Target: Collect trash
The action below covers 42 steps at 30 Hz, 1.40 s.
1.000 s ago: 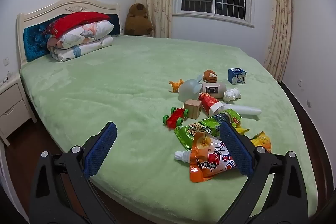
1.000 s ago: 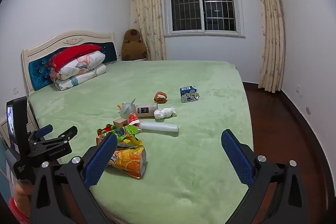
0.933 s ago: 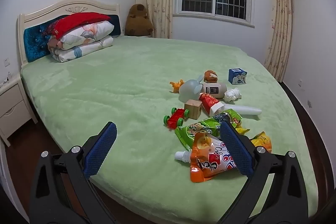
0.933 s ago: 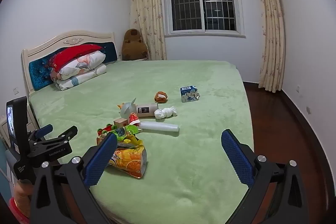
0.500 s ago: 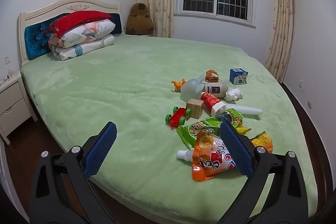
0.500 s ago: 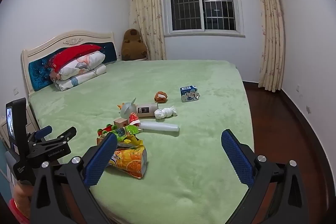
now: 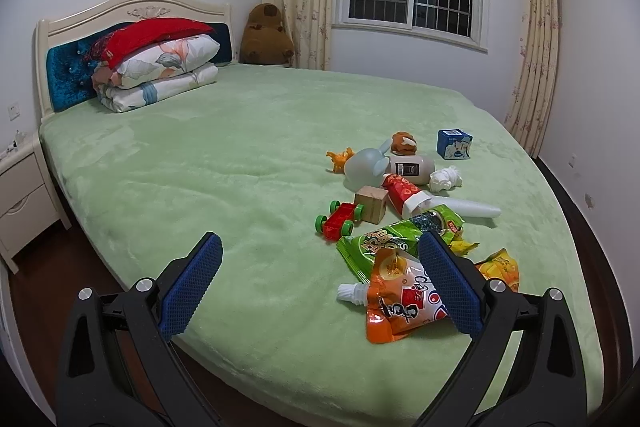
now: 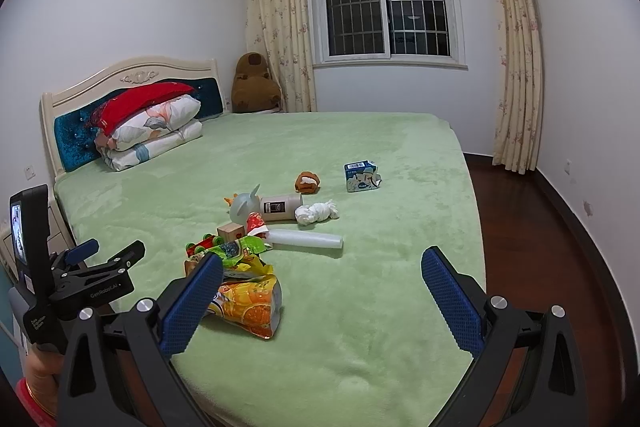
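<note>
Trash and toys lie clustered on the near right part of a green bed (image 7: pixel 240 155).

An orange spouted drink pouch (image 7: pixel 400 301) lies nearest the foot edge, overlapping a green snack bag (image 7: pixel 380 241), with an orange-print snack bag (image 8: pixel 250 301) just beside them. Farther back lie a red toy car (image 7: pixel 338 221), a wooden block (image 7: pixel 371 205), a white bottle (image 7: pixel 410 165), a crumpled tissue (image 7: pixel 446 179) and a blue carton (image 7: pixel 454 145). The left gripper (image 7: pixel 318 279) and right gripper (image 8: pixel 322 291) both hover spread wide, holding nothing, short of the pile.
</note>
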Tool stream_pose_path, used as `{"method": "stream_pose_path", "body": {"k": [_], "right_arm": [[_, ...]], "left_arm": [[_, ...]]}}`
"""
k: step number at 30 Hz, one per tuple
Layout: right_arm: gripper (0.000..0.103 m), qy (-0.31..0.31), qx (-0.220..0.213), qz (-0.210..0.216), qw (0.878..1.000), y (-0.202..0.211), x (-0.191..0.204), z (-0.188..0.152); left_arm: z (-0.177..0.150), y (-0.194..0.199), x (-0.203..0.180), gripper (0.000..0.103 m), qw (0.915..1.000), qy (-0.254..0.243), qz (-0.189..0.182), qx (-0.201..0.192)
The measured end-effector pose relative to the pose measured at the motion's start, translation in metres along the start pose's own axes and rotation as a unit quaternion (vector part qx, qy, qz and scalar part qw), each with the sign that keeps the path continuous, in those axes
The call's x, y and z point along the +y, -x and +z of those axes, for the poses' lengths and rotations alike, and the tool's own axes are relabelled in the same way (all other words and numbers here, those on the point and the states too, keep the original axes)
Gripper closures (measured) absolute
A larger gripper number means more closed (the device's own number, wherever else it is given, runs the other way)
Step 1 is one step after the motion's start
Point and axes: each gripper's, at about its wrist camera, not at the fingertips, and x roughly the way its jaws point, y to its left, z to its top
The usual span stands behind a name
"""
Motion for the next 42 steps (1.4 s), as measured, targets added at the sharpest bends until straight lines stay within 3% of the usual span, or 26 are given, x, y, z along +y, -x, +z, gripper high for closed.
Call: {"method": "stream_pose_path", "body": {"k": [42], "right_arm": [[0.005, 0.008, 0.013, -0.004, 1.0, -0.011, 0.005, -0.004]], "left_arm": [[0.001, 0.0, -0.005, 0.007, 1.0, -0.001, -0.004, 0.007]]}}
